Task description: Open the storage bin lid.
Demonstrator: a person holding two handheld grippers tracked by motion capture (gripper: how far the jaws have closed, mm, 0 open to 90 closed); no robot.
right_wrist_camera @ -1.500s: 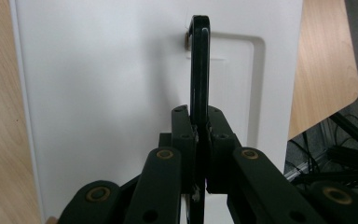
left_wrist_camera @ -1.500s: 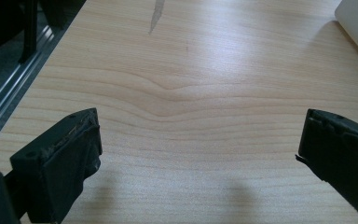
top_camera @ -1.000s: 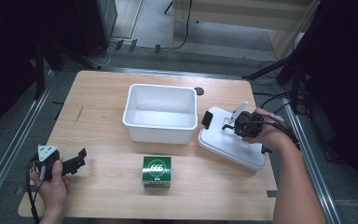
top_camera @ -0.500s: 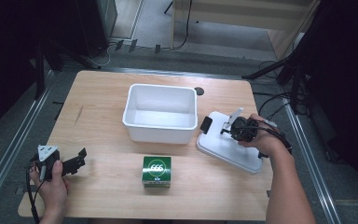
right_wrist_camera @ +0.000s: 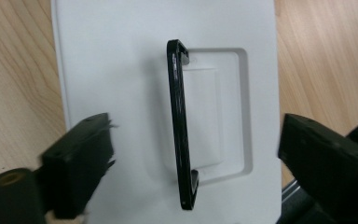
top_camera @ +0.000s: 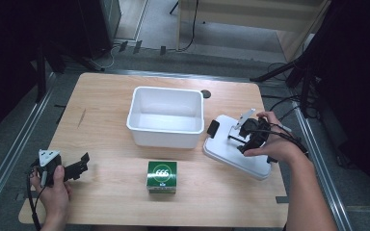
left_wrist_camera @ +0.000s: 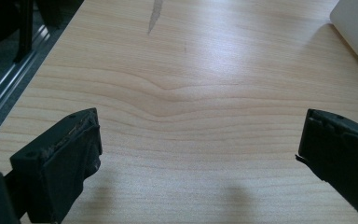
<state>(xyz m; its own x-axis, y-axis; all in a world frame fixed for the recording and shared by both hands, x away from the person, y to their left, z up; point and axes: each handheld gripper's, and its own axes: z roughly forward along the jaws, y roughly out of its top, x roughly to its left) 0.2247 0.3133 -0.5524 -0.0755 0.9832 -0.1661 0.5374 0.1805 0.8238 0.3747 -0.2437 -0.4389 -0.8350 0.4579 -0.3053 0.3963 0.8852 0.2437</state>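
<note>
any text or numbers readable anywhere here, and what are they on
"666" on the top of the green box, in white figures inside a white oval.
A line of smaller print sits under the oval on the same box: too small to read.
No text shows on the white bin, the white lid or its black handle.

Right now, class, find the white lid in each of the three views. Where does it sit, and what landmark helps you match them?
High view: lid lies at the table's right, beside the tub, under the right tongs.
Left gripper view: not the lid; the white corner at top right is likely the tub.
Right gripper view: lid spans the middle, between open jaws.
Shared landmark: its black handle, small in the high view.
</note>
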